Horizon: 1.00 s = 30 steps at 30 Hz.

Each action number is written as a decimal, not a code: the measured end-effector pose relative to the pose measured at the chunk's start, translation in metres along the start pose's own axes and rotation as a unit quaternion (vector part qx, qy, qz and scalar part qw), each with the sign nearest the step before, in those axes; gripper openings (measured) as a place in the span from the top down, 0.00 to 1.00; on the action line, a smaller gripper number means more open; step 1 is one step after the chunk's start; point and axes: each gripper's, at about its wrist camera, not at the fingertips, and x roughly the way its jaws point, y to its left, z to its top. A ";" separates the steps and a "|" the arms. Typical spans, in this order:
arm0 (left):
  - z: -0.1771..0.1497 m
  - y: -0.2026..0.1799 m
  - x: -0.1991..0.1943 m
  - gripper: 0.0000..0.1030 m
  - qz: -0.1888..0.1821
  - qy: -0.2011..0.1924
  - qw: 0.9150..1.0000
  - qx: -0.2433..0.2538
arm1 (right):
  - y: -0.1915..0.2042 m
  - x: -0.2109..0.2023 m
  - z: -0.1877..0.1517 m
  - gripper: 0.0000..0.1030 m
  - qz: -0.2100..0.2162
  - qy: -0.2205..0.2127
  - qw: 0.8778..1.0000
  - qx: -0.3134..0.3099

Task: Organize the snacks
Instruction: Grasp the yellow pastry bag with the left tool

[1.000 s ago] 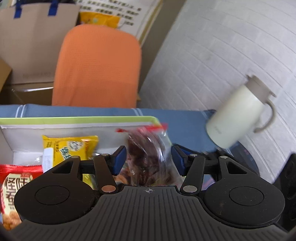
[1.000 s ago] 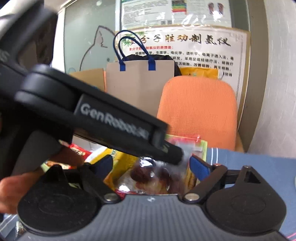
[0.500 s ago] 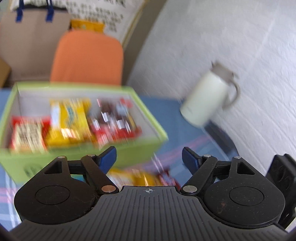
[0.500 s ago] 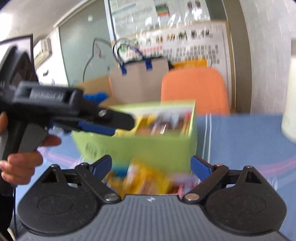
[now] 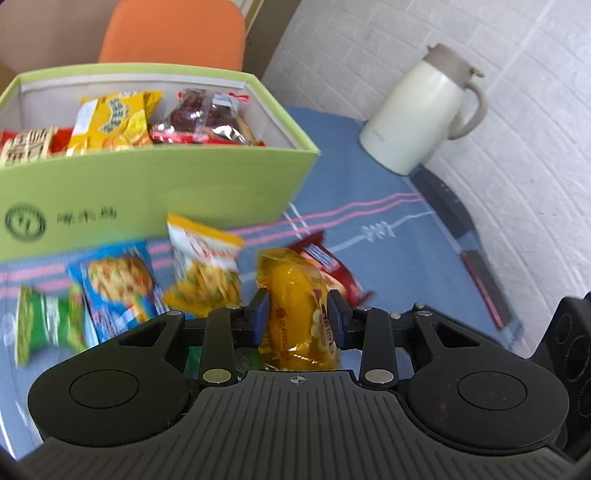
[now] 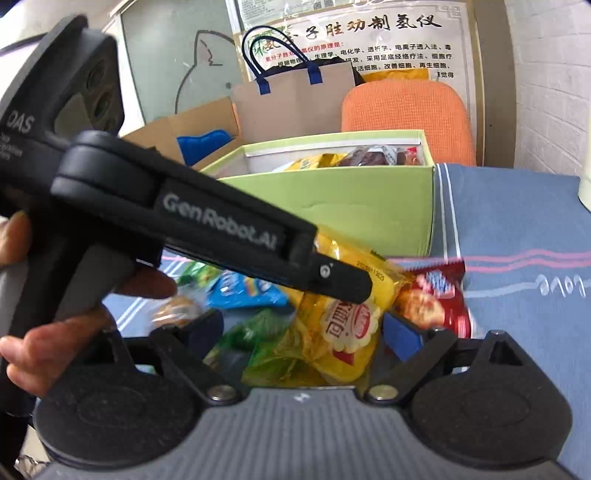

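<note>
My left gripper (image 5: 298, 315) is shut on a yellow snack packet (image 5: 291, 291) that lies on the blue tablecloth in front of the green box (image 5: 147, 177). The box holds a clear bag of red dates (image 5: 207, 114), a yellow packet (image 5: 110, 122) and a red packet (image 5: 26, 144). Loose beside the grip lie a red packet (image 5: 325, 258), an orange-topped chips packet (image 5: 203, 269), a blue packet (image 5: 118, 280) and a green packet (image 5: 44, 325). My right gripper (image 6: 303, 332) stands open just behind the same yellow packet (image 6: 343, 321), which the left gripper (image 6: 343, 284) crosses from the left.
A white thermos jug (image 5: 417, 110) stands at the back right near the white brick wall. An orange chair (image 5: 173, 33) is behind the box, with a brown paper bag (image 6: 295, 96) beyond. A person's hand (image 6: 55, 332) holds the left gripper's handle.
My left gripper let go of the dates bag in the box, drew back to the loose snacks and shut on the yellow packet. My right gripper drew back too, still open.
</note>
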 end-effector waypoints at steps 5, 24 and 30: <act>-0.038 -0.012 -0.011 0.90 -0.023 0.005 0.999 -0.023 | 0.022 -0.028 -0.026 0.09 -0.032 0.000 0.999 -0.019; -0.102 -0.012 -0.046 0.36 0.022 -0.042 0.998 -0.048 | 0.012 -0.042 -0.067 0.09 -0.083 -0.002 0.993 0.080; -0.095 -0.018 -0.037 0.43 0.009 -0.030 0.998 -0.046 | 0.021 -0.030 -0.072 0.09 -0.100 -0.011 0.995 0.008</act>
